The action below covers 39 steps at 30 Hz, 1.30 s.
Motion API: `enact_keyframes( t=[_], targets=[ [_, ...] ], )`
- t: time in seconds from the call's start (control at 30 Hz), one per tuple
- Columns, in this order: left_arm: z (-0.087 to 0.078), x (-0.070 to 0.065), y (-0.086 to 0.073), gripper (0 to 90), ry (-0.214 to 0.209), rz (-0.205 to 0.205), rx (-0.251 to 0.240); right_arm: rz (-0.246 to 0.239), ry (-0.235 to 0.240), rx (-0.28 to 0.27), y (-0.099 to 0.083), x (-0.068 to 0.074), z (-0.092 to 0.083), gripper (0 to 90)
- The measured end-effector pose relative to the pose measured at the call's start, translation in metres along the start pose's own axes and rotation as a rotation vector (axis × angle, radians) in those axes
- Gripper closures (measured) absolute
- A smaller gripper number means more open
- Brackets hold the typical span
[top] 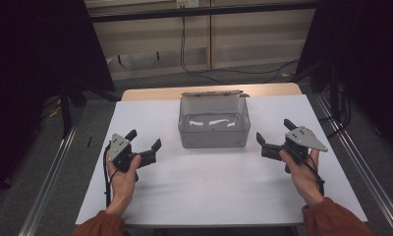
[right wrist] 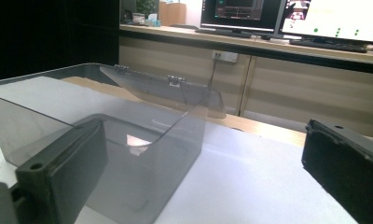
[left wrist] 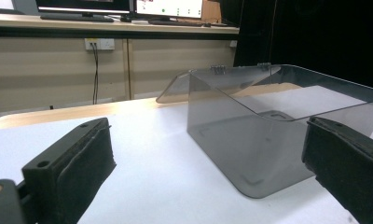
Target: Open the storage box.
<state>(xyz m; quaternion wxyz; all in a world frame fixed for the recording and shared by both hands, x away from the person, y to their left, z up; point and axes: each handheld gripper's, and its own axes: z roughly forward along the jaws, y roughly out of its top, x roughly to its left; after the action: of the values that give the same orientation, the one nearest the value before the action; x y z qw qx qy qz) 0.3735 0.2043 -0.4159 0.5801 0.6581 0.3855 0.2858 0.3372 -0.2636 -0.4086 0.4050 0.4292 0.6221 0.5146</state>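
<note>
Two grippers rest on the bench, left gripper (top: 146, 140) and right gripper (top: 273, 132), jaws spread wide and empty, flanking the clear box (top: 213, 132) with its lid open.

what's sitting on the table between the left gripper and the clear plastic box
Nothing. In the high view, only bare white table lies between the open left gripper and the clear box. The left gripper view shows the same empty stretch.

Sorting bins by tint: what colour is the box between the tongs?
Smoky grey, see-through box; clearest in the left gripper view.
</note>
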Motion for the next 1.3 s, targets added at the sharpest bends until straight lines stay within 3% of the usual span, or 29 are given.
enact_keyframes(
  t=[0.53,0.9,1.07,1.2,1.3],
  targets=[
    [-0.025,-0.010,-0.010,1.9,0.020,0.005,-0.006,0.019,-0.050,0.009,-0.015,-0.004,-0.029,0.0],
    [-0.041,-0.011,-0.017,2.1,0.033,-0.003,0.017,0.036,-0.066,0.005,-0.024,-0.009,-0.053,0.0],
    [-0.047,-0.014,-0.020,2.3,0.070,0.004,0.014,0.046,-0.084,0.000,-0.027,-0.014,-0.062,0.0],
    [-0.055,-0.013,-0.025,2.2,0.073,0.010,0.028,0.043,-0.099,0.023,-0.035,-0.014,-0.071,0.0],
    [-0.058,-0.011,-0.029,2.2,0.095,-0.010,0.047,0.056,-0.112,0.015,-0.036,-0.015,-0.075,0.0]
  ],
)
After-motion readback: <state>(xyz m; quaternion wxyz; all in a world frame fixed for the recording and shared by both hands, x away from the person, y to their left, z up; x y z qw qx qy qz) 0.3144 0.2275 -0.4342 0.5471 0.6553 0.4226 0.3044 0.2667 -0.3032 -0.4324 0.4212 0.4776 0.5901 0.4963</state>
